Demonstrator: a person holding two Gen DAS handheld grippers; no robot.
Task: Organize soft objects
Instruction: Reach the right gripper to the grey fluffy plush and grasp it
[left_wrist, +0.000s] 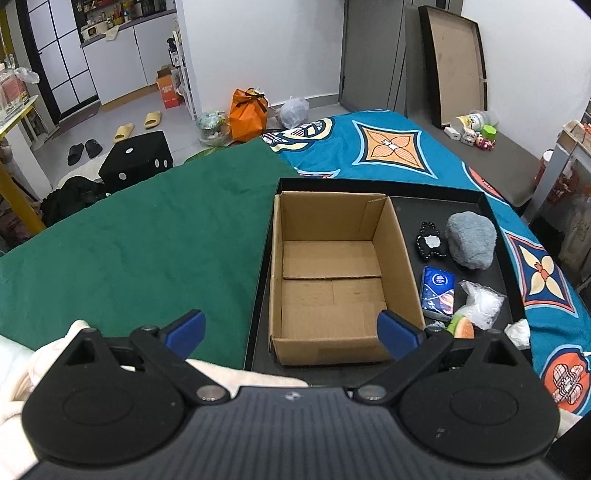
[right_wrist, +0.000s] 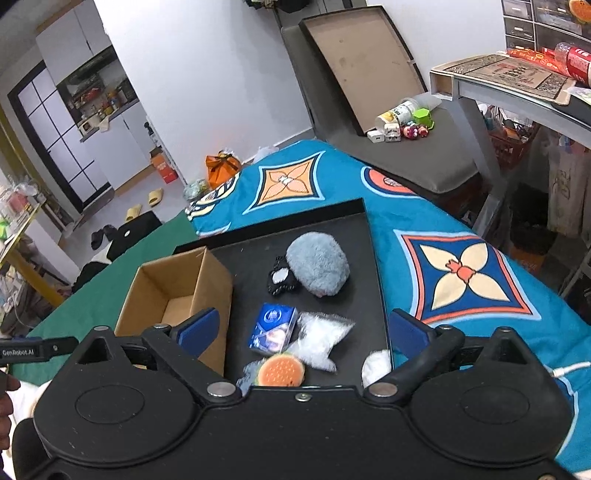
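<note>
Nearest the lens in the right wrist view: right gripper (right_wrist: 303, 328), jaws wide apart, nothing btwn them, hanging over the near end of the black tray (right_wrist: 364, 221). Left gripper (left_wrist: 291, 330) likewise spread wide and empty, over the near wall of the cardboard box (left_wrist: 404, 251).

Progress, judging from how things lie: basically nothing sorted yet. Box interior is bare cardboard, no items in it. It sits in the left half of the tray.

All soft items are on the tray floor, right of the box:
- grey plush (right_wrist: 317, 264) at approx 12 o'clock from the right gripper, far end of the group
- black-and-white toy (right_wrist: 280, 280) touching the plush's left side, approx 11 o'clock
- blue tissue pack (right_wrist: 273, 328) just ahead of the jaws
- clear plastic bag (right_wrist: 321, 339) just right of the pack, approx 1 o'clock
- orange burger-like toy (right_wrist: 280, 371) closest in, partly hidden by the gripper body
- white fluffy bit (right_wrist: 376, 365) at the tray's near right edge, approx 4 o'clock

Left to do: likely every piece into the box. Burger toy or tissue pack looks the easiest first pick for the right side.
</note>
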